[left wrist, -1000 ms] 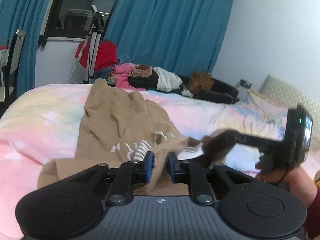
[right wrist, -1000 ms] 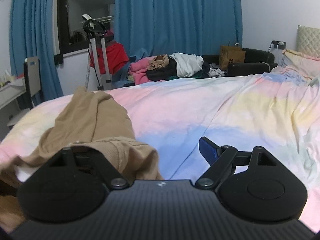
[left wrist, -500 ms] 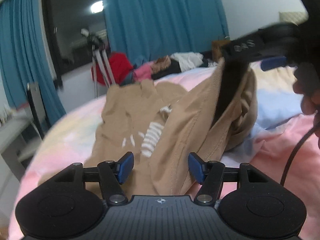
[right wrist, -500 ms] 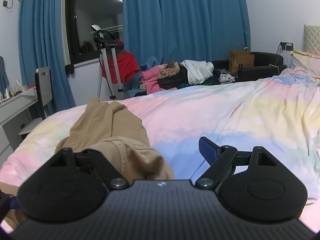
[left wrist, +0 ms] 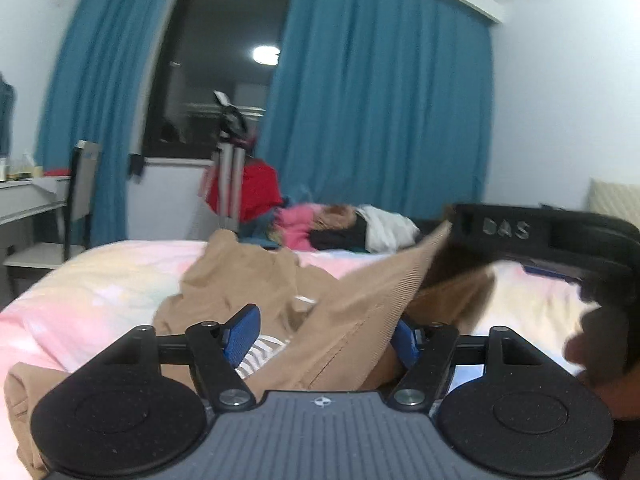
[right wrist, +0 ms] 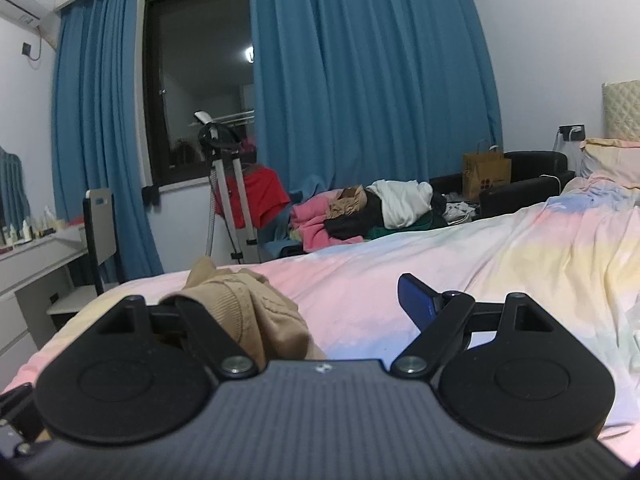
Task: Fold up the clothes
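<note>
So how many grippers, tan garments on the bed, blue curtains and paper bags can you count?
Grippers: 2, left gripper and right gripper
Tan garment on the bed: 1
Blue curtains: 2
Paper bag: 1
Total: 6

My right gripper point(right wrist: 328, 308) jaws spread wide; tan garment point(right wrist: 256, 316) bunched over my left finger, lower left. Pastel bedspread point(right wrist: 480, 256) fills right; clothes pile point(right wrist: 372, 208) mid-frame behind.
</note>
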Tool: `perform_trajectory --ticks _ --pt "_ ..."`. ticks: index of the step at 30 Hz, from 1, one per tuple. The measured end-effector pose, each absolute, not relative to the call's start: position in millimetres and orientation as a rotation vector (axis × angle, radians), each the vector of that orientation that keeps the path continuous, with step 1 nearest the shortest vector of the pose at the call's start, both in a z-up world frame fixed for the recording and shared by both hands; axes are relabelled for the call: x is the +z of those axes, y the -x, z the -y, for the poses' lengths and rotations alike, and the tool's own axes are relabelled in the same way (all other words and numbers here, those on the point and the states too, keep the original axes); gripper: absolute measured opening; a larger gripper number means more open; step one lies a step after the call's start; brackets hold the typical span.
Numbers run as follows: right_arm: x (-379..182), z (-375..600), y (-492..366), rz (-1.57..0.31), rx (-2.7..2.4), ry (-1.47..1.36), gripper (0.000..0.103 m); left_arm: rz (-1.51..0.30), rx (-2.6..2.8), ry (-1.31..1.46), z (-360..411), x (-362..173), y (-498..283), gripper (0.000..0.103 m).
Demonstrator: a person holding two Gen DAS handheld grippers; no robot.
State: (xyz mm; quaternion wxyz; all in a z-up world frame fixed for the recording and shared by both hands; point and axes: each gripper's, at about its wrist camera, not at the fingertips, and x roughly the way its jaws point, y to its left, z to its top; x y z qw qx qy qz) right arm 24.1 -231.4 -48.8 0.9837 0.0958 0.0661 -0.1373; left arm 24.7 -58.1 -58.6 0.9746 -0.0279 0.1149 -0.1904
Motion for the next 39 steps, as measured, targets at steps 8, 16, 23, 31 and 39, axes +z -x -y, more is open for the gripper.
perform_trajectory --ticks 8,16,23,31,39 --pt "-52.9 234.8 -34.8 -0.184 -0.303 -0.182 0.082 -0.163 -0.331 0.17 21.5 -44.6 -10.0 0.075" --pt "-53.4 232.6 -30.3 -0.175 -0.271 -0.188 0.082 -0.244 -0.335 0.237 3.8 -49.8 -20.2 0.076" --pt "-51.5 238.2 -31.0 -0.197 -0.251 -0.222 0.082 -0.18 -0.51 0.008 51.6 -57.7 7.3 0.08" --pt "-49.4 232.6 -28.4 -0.188 -0.229 -0.218 0.082 -0.219 -0.298 0.182 28.1 -58.6 -16.7 0.079" --pt "-48.9 233.8 -23.7 -0.161 -0.256 -0.212 0.082 -0.265 -0.219 0.202 4.2 -50.2 -12.9 0.08"
